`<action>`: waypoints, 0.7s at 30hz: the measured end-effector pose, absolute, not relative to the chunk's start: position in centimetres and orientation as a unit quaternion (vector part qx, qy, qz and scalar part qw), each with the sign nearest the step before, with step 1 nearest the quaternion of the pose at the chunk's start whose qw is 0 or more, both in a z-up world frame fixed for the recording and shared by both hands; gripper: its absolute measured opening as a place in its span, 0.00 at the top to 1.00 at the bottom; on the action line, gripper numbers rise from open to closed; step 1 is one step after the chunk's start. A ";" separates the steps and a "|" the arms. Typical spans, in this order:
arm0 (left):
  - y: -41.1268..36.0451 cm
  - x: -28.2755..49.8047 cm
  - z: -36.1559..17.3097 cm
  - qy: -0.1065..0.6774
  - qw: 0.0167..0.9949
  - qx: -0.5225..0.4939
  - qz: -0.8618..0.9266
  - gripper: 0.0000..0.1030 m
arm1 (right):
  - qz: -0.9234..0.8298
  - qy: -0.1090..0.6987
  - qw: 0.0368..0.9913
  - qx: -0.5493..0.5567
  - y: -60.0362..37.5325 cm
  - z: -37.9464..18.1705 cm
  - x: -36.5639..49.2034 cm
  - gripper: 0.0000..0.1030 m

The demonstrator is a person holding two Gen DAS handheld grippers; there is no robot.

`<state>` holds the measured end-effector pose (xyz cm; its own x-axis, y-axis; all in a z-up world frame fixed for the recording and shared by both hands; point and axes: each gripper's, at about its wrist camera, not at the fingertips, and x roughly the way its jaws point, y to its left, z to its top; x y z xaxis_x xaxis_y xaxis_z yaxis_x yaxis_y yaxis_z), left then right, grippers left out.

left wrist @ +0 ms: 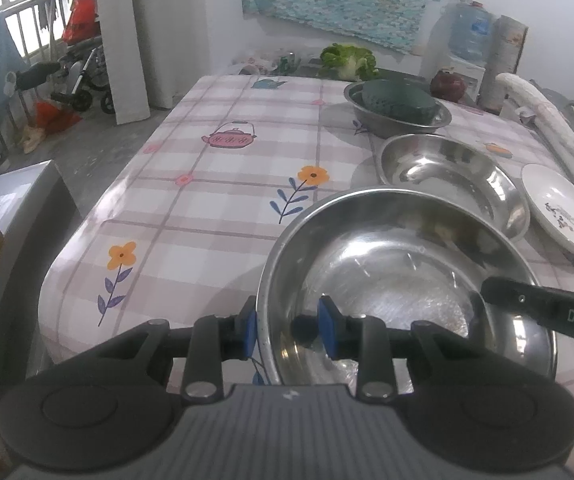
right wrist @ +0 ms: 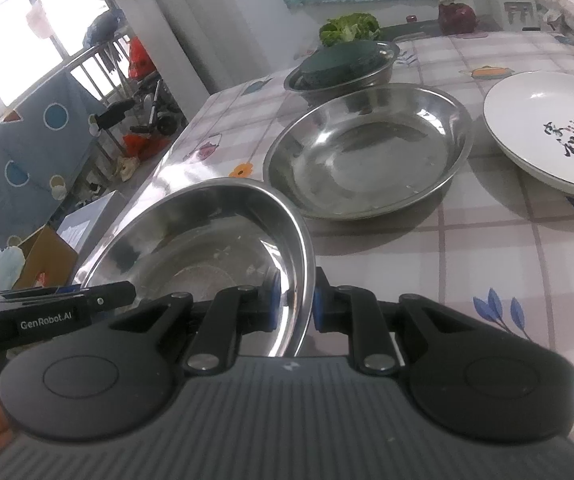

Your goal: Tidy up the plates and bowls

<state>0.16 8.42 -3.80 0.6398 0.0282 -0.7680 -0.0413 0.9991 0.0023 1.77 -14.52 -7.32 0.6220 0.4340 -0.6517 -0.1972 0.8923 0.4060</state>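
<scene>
Steel fills the jaws on both sides: the near bowl [left wrist: 387, 280] is gripped at opposite edges. The left gripper [left wrist: 287, 330] stands with its jaws partly closed astride the bowl's left rim, one blue pad outside the wall and one inside; the outer pad looks pressed to the metal, though the inner one seems to stand a little off. The right gripper [right wrist: 293, 306] has its jaws almost closed, pinching the bowl's right rim between the pads. In the right wrist view the bowl is tilted, its right side raised, so it appears lifted or half lifted above the tabletop [left wrist: 207, 184]; whether its far edge rests on the cloth I cannot tell.

Just beyond it sits a second steel bowl [right wrist: 367, 152], empty and flat on the cloth, apart from the held one. Farther back, a third steel bowl [right wrist: 343, 72] holds a dark green colander [right wrist: 339, 60]. To the right of the second bowl lies a white plate [right wrist: 547, 132], alone, close to it but not stacked on anything.

As I judge it, the sorting is at an early stage: nothing is nested yet apart from the colander in its bowl. Left to do, it seems, is setting the held bowl into or beside the second one and finding the plate its place.
</scene>
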 end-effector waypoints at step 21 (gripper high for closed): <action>6.4 1.7 -3.0 0.417 0.909 0.006 0.003 0.69 | 0.157 0.388 0.893 0.168 -16.7 -6.6 1.6 0.84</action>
<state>1.66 6.42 -2.96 0.6515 0.0093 -0.7586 0.0000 0.9999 0.0122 1.64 -16.68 -6.63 0.6498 0.4110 -0.6394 -0.1507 0.8942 0.4216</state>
